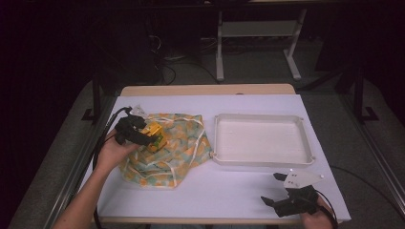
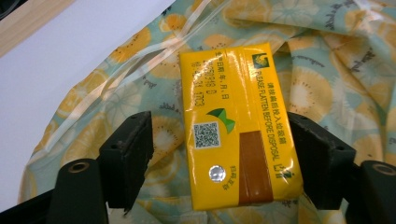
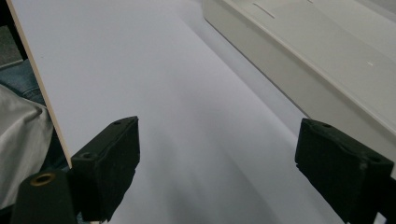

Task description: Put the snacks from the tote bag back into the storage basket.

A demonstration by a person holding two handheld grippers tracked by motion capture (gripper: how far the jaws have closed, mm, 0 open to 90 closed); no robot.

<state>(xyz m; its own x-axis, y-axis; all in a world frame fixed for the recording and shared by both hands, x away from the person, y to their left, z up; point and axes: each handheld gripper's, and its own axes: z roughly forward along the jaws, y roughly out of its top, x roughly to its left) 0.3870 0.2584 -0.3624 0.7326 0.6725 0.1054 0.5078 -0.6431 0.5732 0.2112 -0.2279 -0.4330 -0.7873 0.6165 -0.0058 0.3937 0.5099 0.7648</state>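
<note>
In the high view, the left tongs [image 1: 143, 136] are hovering over a yellow carton [image 1: 155, 135] lying on the patterned cloth bag [image 1: 165, 160] at the tabletop's [image 1: 229, 186] left; the right tongs [image 1: 273, 188] are waiting open, empty, near the white tray [image 1: 261, 160]. In the left gripper view, the jaws are flanking the carton [image 2: 238, 126], one side with a gap. In the right gripper view, the wide-open jaws are framing bare tabletop [image 3: 187, 116] beside the tray [image 3: 299, 60].
</note>
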